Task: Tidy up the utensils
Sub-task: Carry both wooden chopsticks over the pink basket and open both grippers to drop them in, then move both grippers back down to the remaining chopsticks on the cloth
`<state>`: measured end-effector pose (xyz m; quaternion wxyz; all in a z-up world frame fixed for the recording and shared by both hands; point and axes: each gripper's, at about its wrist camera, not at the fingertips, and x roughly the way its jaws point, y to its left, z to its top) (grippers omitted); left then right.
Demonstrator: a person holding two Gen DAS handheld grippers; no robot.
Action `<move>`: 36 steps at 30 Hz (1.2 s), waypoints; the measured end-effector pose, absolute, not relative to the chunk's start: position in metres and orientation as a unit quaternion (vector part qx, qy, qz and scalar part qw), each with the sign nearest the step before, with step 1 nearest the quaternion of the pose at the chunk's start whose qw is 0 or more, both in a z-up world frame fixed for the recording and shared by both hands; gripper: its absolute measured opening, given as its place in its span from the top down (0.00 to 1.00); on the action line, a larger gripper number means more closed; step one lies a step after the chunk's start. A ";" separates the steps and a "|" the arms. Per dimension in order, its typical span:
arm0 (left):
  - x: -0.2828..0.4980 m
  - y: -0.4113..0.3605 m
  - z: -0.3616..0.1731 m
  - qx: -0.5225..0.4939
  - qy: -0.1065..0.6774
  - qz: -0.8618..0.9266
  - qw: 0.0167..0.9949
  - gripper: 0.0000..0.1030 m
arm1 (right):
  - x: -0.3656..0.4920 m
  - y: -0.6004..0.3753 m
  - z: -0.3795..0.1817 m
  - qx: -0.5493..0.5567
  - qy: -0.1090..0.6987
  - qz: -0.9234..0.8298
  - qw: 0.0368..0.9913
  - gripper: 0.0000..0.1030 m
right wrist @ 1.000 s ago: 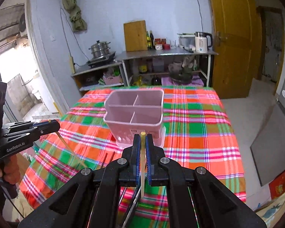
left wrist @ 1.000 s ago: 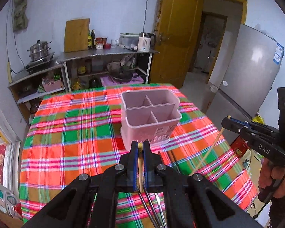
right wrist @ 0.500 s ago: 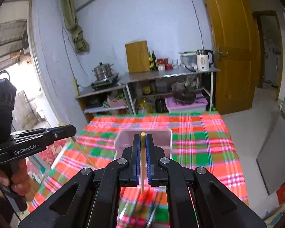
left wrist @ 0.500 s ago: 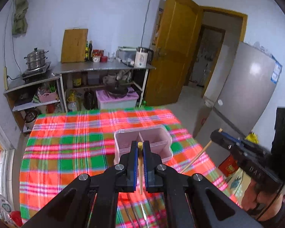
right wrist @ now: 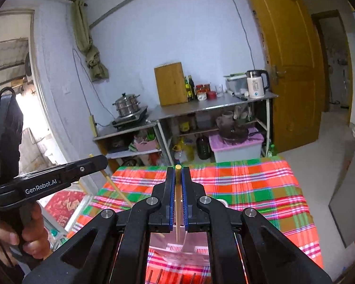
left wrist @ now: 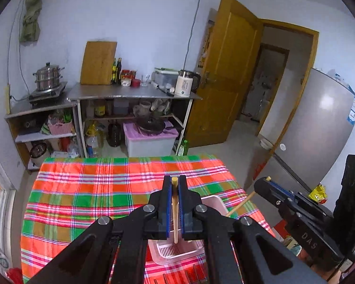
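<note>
My left gripper (left wrist: 175, 184) is shut on a wooden chopstick (left wrist: 175, 213) that hangs down into the pink utensil holder (left wrist: 175, 252) just below my fingers. My right gripper (right wrist: 178, 172) is shut on another wooden chopstick (right wrist: 178, 215), its lower end inside the same holder (right wrist: 177, 248). In the left wrist view the right gripper (left wrist: 264, 183) shows at the right with its chopstick (left wrist: 240, 204) slanting down. In the right wrist view the left gripper (right wrist: 99, 162) shows at the left with its chopstick (right wrist: 117, 189). Several dark utensils (right wrist: 161, 277) lie on the cloth in front of the holder.
The table has a red and green plaid cloth (left wrist: 94, 189). Behind it stand metal shelves (left wrist: 135, 94) with a kettle, bottles and a steamer pot. A yellow door (left wrist: 227, 71) and a grey fridge (left wrist: 319, 127) are to the right.
Both grippers have risen and tipped upright over the holder. The chopsticks now point down into it, and the holder has dropped low in both views.
</note>
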<state>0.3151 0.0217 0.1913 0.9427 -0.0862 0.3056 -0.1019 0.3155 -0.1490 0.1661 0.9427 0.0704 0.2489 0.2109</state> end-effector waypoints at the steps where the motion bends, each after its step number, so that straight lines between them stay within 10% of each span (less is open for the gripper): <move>1: 0.320 0.023 0.183 -0.089 0.310 -0.103 0.941 0.95 | 0.318 -0.147 0.163 0.071 0.252 0.211 0.942 0.95; 28: 0.297 0.046 0.148 -0.097 0.292 -0.085 0.948 0.86 | 0.311 -0.148 0.131 0.044 0.281 0.212 0.935 0.89; 36: 0.233 0.047 0.158 -0.102 0.259 -0.083 0.957 0.65 | 0.251 -0.168 0.149 0.041 0.240 0.211 0.947 0.89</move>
